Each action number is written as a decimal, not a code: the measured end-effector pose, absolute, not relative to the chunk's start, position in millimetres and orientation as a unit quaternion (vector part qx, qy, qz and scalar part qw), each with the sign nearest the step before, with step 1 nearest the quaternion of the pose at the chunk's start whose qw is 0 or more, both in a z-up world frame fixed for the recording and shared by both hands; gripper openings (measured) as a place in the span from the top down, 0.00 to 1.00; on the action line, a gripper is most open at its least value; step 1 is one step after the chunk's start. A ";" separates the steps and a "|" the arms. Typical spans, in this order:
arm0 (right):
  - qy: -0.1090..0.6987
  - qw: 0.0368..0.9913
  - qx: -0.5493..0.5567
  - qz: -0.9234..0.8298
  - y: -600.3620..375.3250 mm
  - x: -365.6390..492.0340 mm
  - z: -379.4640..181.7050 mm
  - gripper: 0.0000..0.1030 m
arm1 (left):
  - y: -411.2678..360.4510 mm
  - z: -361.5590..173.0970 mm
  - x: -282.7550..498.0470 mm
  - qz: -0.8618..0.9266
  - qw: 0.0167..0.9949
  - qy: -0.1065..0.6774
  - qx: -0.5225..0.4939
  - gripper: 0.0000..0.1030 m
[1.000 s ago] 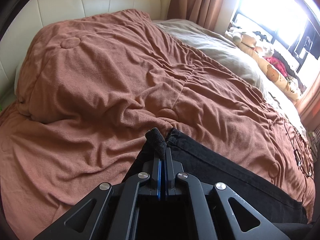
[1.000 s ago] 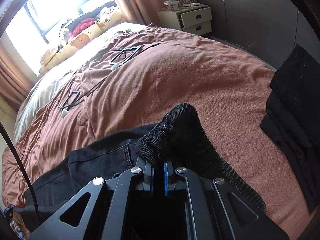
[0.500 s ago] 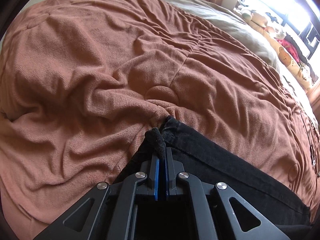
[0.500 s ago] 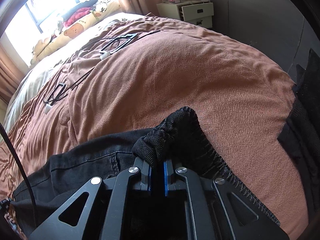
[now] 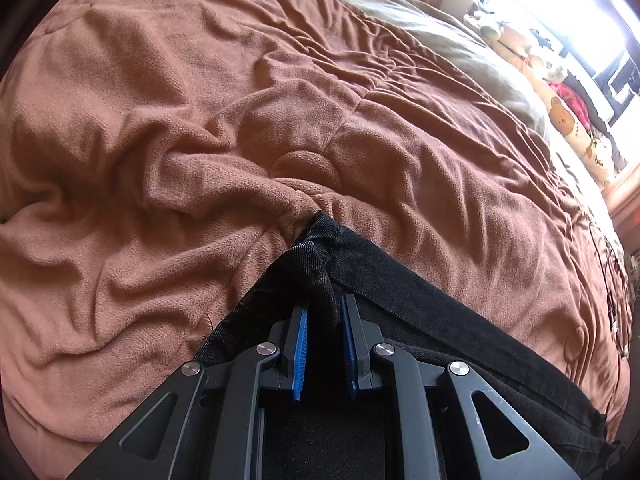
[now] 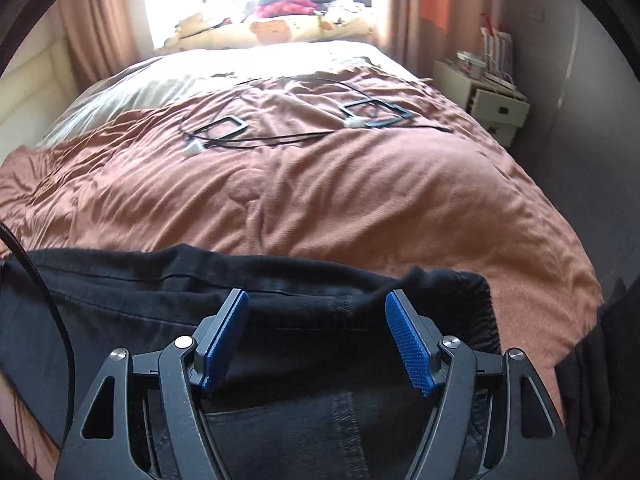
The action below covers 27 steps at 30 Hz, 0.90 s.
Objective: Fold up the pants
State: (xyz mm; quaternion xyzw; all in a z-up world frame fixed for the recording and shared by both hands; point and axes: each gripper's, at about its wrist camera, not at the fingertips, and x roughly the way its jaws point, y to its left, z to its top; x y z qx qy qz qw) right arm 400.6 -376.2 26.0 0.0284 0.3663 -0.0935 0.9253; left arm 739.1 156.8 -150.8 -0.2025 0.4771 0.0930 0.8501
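In the left wrist view, the left gripper sits at 6 o'clock with its blue pads slightly apart, a narrow gap between them. A pinched-up ridge of the black pants rises through that gap toward 12 o'clock, yet the pads do not appear to press it, so the cloth looks let go, not held. The pants run from the centre down toward 4 o'clock, lying flat on the rumpled brown blanket, with one corner tucked against a blanket crease just above centre. That layout suggests a fold edge set down and squared against the bed. At 2 o'clock a bear-print pillow lies along the bright window. In the right wrist view, the right gripper at 6 o'clock stands wide apart, holding nothing. Between and below its pads the pants spread from 9 o'clock to 3 o'clock, a ribbed waistband bunched at the 3 o'clock end and a stitched seam showing near 6 o'clock. Cables lie on the blanket at 12 o'clock, well apart from the pants, and a nightstand stands at 2 o'clock. With both grippers free, a fold looks laid, and the next grasp would probably be for folding again.
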 end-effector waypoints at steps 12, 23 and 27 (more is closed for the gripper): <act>0.402 0.904 -0.130 0.069 -283.1 450.6 4.4 0.33 | 164.9 -142.7 736.5 0.090 0.855 0.469 -0.201 0.91; 0.462 0.855 -0.194 0.133 -246.7 520.4 -27.5 0.33 | 165.4 -142.1 738.4 0.094 0.859 0.468 -0.183 0.94; 0.492 0.836 -0.192 0.148 -244.2 539.0 -41.0 0.41 | 165.5 -141.7 739.3 0.094 0.860 0.468 -0.181 0.94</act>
